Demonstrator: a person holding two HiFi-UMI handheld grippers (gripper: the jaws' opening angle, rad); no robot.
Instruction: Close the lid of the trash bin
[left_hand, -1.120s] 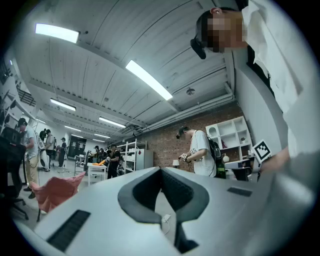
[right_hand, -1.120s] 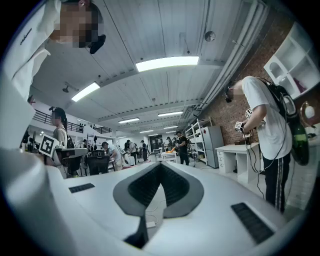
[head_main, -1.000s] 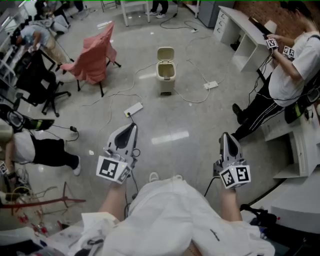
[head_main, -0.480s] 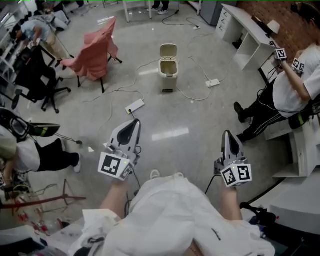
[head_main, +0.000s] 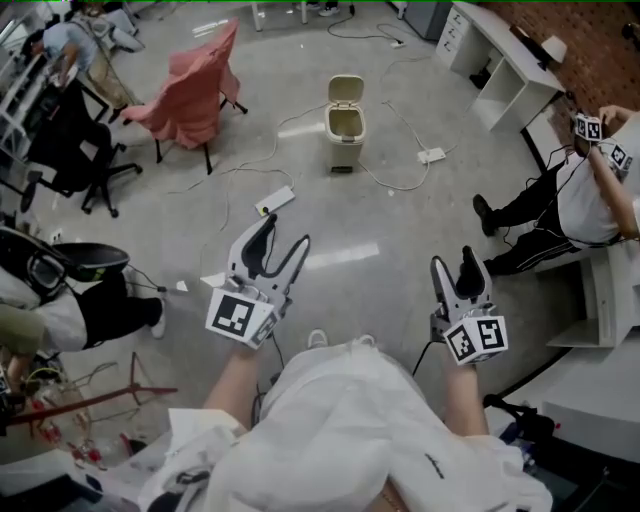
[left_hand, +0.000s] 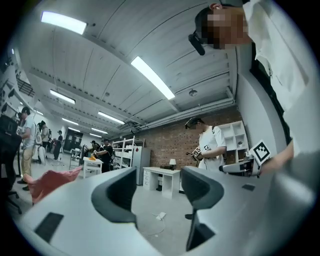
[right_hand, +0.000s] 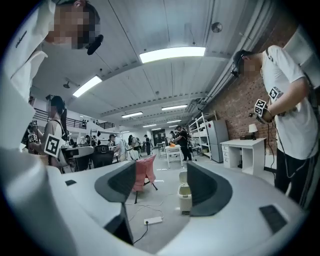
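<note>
The left gripper (head_main: 285, 235) and right gripper (head_main: 455, 262), jaws just spread and empty, are well short of the cream plastic trash bin (head_main: 346, 135) out on the floor (head_main: 400, 230): step closer, then tip its raised lid (head_main: 346, 88) down.

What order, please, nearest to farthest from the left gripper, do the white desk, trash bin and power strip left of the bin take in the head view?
1. Power strip, just ahead of the left gripper.
2. Trash bin, farther ahead.
3. White desk, far right.
</note>
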